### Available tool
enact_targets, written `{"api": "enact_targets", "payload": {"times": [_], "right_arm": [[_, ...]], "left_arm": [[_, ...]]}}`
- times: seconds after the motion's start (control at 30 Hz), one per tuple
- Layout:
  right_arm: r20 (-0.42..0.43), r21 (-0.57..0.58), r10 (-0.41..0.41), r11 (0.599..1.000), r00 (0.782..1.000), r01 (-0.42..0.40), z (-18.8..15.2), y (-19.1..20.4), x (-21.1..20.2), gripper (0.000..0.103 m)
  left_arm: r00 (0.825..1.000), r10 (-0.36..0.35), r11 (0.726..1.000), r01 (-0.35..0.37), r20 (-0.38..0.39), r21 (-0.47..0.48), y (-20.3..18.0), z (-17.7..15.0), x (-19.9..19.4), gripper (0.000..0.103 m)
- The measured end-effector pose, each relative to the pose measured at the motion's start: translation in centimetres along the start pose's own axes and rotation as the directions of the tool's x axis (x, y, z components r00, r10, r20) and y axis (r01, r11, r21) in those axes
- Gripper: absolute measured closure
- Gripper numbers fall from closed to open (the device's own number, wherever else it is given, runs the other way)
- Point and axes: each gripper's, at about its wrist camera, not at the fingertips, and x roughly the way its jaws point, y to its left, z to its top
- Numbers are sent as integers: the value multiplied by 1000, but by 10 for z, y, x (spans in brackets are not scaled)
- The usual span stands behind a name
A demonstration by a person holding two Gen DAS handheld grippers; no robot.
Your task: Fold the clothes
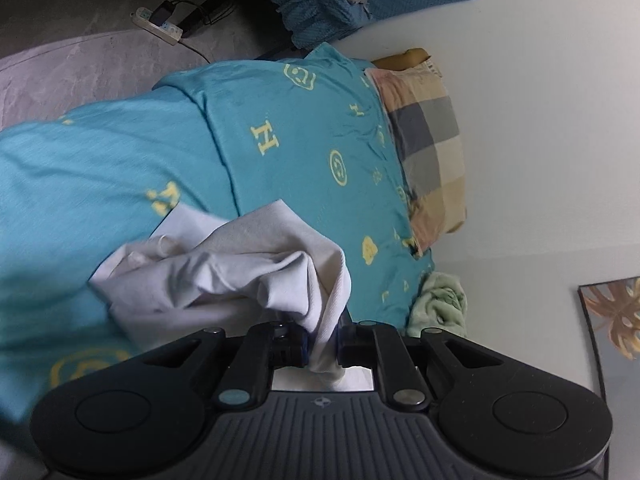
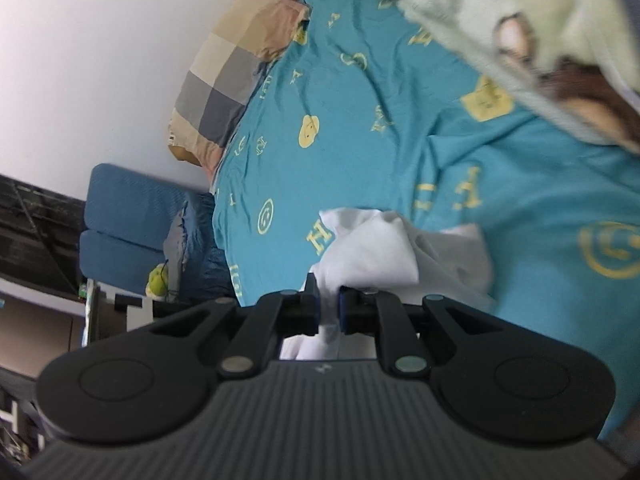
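cloth first: we have a white garment (image 1: 224,276) bunched and creased, part lifted off the teal bedsheet (image 1: 304,128), part trailing on it. our left tool (image 1: 322,340) is clamped on one edge of it, and our right tool (image 2: 329,307) is clamped on another fold of the same white fabric. no neat fold shows yet, so we judge the work early: spreading and every fold remain. a checked pillow (image 1: 428,140) and green blanket (image 2: 480,4) lie further out.

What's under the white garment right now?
The white garment, pinched by the left gripper and right gripper, hangs over the teal patterned bedsheet. Whatever lies beneath its folds is covered.
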Motion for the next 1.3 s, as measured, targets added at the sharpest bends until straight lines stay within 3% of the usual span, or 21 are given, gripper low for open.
{"api": "enact_targets", "payload": {"times": [0.17,0.3,0.43,0.57,0.67,0.7,0.73,0.8,0.83,0.9,1.03,1.17,1.3], "right_arm": [[-34,0,-63,998,997,63,26,3,65,91],[-83,18,-98,995,992,100,38,-20,112,91],[-130,58,-102,992,986,110,43,-40,138,90],[-137,-11,-94,996,986,94,42,-35,135,89],[-137,-47,-64,997,988,58,41,-31,125,87],[-132,-64,-46,997,990,38,40,-27,120,83],[-124,-86,-24,996,992,13,39,-23,114,71],[-94,-145,26,989,995,-39,35,-13,100,53],[-85,-187,44,980,995,-59,33,-7,95,45],[-71,-275,78,957,994,-95,28,4,86,45],[-85,-456,8,889,996,-46,15,24,95,46],[-60,-605,-80,796,995,28,5,33,121,51],[-45,-647,-131,759,990,71,10,27,154,56]], "left_arm": [[999,34,999,-34,-29,-3,7,35,73,89],[997,46,998,-44,-60,35,22,53,117,89],[995,70,994,-64,-65,88,32,57,141,89],[997,52,991,-44,-65,125,33,58,141,88],[998,40,983,-30,-56,182,25,55,131,78],[998,39,976,-28,-46,217,20,52,126,72],[999,37,966,-27,-34,257,15,49,121,61],[1000,29,935,-27,0,354,2,40,110,47],[999,30,914,-33,13,404,-4,35,107,45],[999,38,866,-50,34,497,-15,26,104,45],[994,90,749,-104,56,655,-30,9,116,45],[979,184,652,-189,89,734,-31,7,148,45],[964,245,581,-230,102,780,-26,10,176,45]]}}
